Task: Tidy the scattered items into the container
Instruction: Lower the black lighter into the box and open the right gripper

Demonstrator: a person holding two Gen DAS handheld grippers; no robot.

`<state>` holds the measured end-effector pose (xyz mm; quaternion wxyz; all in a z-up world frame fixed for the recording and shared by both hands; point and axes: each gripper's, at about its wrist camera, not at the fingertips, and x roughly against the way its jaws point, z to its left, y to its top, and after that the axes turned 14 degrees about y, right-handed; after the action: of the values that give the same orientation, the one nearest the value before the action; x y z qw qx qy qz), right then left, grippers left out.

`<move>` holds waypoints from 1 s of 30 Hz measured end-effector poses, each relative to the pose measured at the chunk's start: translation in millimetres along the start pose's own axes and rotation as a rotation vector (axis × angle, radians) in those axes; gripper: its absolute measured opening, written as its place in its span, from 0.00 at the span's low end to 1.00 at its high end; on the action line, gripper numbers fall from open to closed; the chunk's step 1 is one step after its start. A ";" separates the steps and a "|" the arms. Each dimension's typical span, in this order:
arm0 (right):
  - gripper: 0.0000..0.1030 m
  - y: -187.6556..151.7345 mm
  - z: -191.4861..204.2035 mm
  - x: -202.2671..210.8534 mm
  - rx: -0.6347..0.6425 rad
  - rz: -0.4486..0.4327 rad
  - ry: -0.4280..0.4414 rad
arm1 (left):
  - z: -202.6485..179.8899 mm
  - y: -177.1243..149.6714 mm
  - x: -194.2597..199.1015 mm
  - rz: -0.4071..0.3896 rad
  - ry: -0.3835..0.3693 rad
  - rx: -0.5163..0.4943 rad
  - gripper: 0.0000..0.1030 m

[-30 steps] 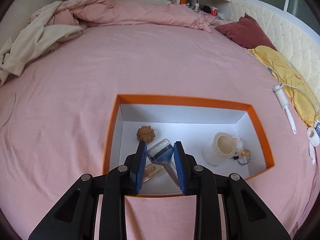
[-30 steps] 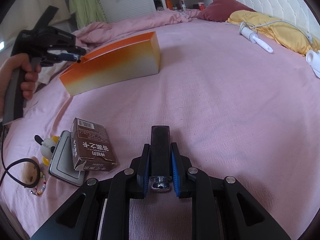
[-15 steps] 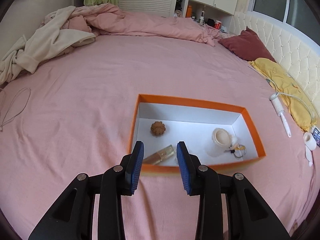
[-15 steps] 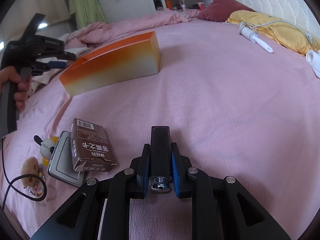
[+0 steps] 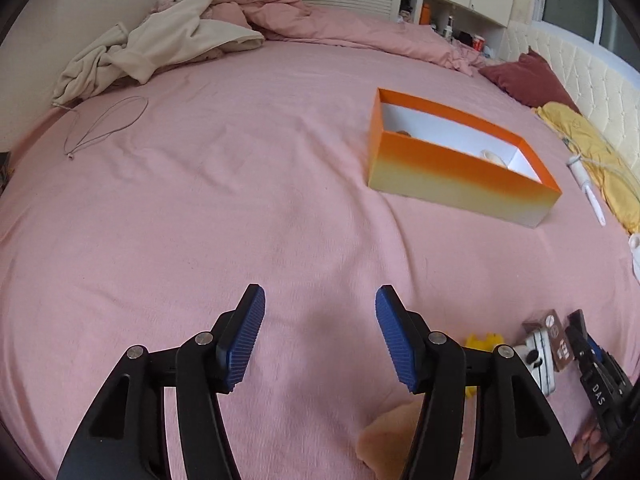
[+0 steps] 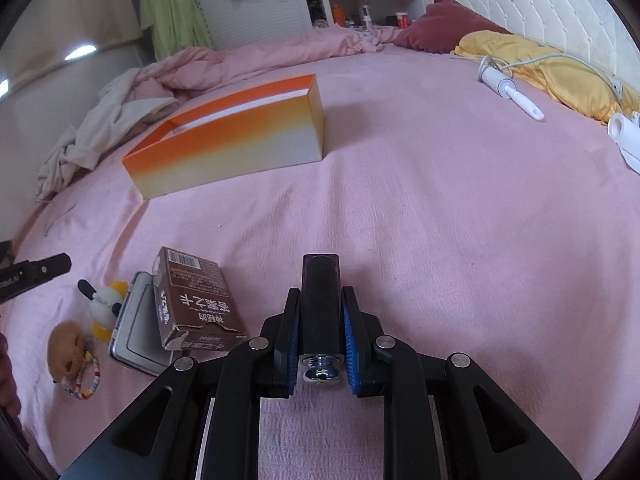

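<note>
Container (image 5: 460, 172): orange box with white interior, set open-topped on the pink bed (image 5: 240, 200), well apart from both grippers. Two pale items are partly seen inside from the left wrist view; not identifiable.

Scattered items are grouped on the sheet at the near left of the right wrist view: brown carton (image 6: 196, 300) with a barcode and printed characters, lying on top of a grey flat case (image 6: 134, 328); just beside the case, a small white-and-yellow plush toy (image 6: 104, 306); near that, a brown round plush (image 6: 66, 350) with a beaded bracelet (image 6: 86, 380) touching it.

Right gripper (image 6: 320, 328): fingers are clamped on a dark rectangular bar (image 6: 320, 300) with a chrome cap at its near end; the bar is held pointing forward, above the sheet.

Left gripper (image 5: 320, 336): blue-padded fingers are spread wide apart, nothing held between them, bare sheet beneath. Its tip is also seen at the left edge of the right wrist view.

Further out: a white lint roller (image 6: 510, 92) lies on the bed beside a yellow pillow (image 6: 560, 72); a maroon pillow (image 6: 452, 24) and a crumpled pink duvet (image 6: 260, 60) are at the far edge; a beige garment (image 5: 160, 48) is heaped at the far left.
</note>
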<state>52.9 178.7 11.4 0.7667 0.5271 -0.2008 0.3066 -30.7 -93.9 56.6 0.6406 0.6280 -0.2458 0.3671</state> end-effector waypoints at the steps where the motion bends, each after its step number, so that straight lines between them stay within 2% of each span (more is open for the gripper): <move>1: 0.17 3.7 1.3 2.4 0.001 -0.014 0.003 | 3.0 1.7 -0.2 -0.004 -0.005 0.016 0.57; 4: 0.17 21.7 9.0 7.0 0.015 -0.051 0.021 | 5.4 4.1 -1.7 -0.002 -0.011 0.031 0.57; 9: 0.17 77.3 32.4 -6.5 0.102 -0.087 0.044 | 2.1 6.8 -0.9 -0.003 -0.025 0.026 0.57; 20: 0.17 189.5 62.8 -94.8 0.161 -0.030 0.051 | 5.7 11.5 -8.2 0.009 -0.034 0.050 0.57; 25: 0.18 198.9 65.7 -135.4 0.146 0.052 0.008 | 4.2 12.2 -10.0 0.005 -0.028 0.041 0.57; 27: 0.33 197.5 65.0 -142.9 0.134 0.059 -0.008 | 5.2 11.9 -10.4 0.008 -0.033 0.046 0.57; 28: 0.50 195.6 64.4 -143.4 0.128 0.051 -0.012 | 5.8 11.9 -10.6 0.009 -0.035 0.047 0.57; 29: 0.59 193.3 64.0 -141.9 0.124 0.038 -0.012 | 6.4 12.0 -10.8 0.010 -0.036 0.049 0.57; 30: 0.59 191.6 63.4 -140.3 0.122 0.028 -0.012 | 6.9 12.1 -10.8 0.010 -0.035 0.051 0.57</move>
<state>-179.3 132.5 77.1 0.7277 0.5718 -0.1934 0.3257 -45.7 -103.2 56.4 0.6182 0.6493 -0.2508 0.3652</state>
